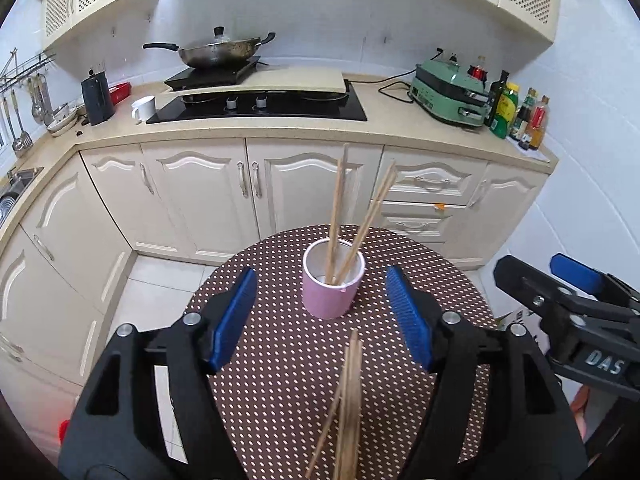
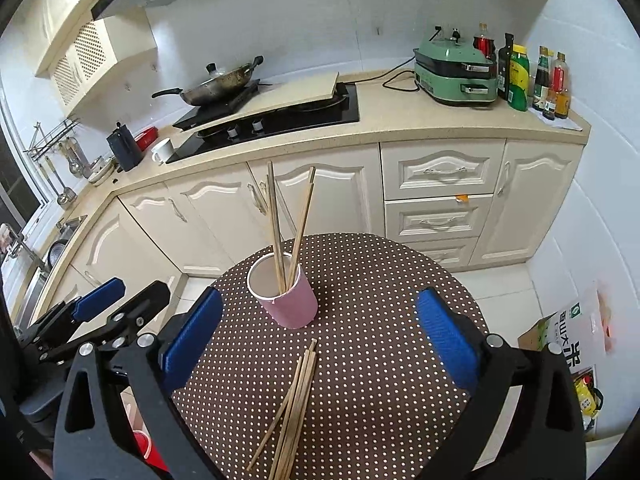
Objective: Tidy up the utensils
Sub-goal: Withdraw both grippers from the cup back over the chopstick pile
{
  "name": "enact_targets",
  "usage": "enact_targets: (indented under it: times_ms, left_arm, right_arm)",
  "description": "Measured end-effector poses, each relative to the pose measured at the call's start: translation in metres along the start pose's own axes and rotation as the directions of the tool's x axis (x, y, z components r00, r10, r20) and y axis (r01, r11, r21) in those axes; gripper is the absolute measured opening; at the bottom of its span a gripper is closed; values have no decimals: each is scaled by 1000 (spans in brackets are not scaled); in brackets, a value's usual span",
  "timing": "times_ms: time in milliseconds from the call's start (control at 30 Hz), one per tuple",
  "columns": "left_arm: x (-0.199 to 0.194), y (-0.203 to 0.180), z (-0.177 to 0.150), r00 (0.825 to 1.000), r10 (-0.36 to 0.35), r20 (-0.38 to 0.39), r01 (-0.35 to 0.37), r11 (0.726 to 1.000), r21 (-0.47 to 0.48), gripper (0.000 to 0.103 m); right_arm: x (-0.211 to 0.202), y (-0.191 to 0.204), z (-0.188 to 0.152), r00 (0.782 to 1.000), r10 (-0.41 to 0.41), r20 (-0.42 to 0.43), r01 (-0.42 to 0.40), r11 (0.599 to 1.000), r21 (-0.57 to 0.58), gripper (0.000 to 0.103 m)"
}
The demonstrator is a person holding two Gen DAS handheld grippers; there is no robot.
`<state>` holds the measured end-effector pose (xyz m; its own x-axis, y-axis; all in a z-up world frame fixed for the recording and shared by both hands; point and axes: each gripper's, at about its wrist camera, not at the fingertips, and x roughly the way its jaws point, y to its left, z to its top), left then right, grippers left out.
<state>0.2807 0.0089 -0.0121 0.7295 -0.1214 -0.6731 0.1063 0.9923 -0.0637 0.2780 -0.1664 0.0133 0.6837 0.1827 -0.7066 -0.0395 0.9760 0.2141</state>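
Both hand-held grippers, left (image 1: 322,316) and right (image 2: 320,336), gape empty above loose chopsticks (image 2: 294,404) near the pink cup (image 1: 330,290).

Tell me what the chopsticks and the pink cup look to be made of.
Chopsticks: likely bamboo or wood, matte tan, thin and unpainted. Pink cup: probably paper, with a matte pink wall, white inside and a thin rolled rim; plastic cannot be ruled out.
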Motion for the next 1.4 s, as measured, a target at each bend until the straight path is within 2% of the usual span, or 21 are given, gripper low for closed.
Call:
enact_targets:
  times_ms: [267, 500, 733, 900, 1067, 1233, 1400]
  left_arm:
    - [-25, -9, -27, 999, 37, -2, -37, 999, 13, 69]
    - [-31, -5, -61, 996, 68, -60, -68, 998, 1, 69]
    - [-33, 5, -83, 990, 78, -114, -81, 996, -22, 69]
    - [-22, 12, -96, 983, 73, -170, -81, 996, -39, 70]
    - [-1, 19, -109, 965, 65, -254, -78, 996, -40, 70]
    - [26, 27, -121, 942, 45, -333, -56, 998, -24, 70]
    - [54, 33, -129, 916, 20, -401, -29, 999, -16, 70]
  right_arm:
    - [-18, -2, -19, 1000, 16, -17, -16, 1000, -17, 94]
    - [-21, -5, -45, 997, 21, -71, -23, 999, -24, 95]
    - [-12, -8, -67, 989, 3, -148, -5, 1000, -7, 95]
    - [5, -13, -88, 972, -1, -233, 7, 1000, 27, 95]
    - [29, -21, -108, 946, -7, -325, 33, 997, 74, 95]
    - [51, -27, -123, 929, -42, -369, 84, 991, 100, 95]
    - [78, -30, -137, 909, -43, -415, 113, 983, 147, 94]
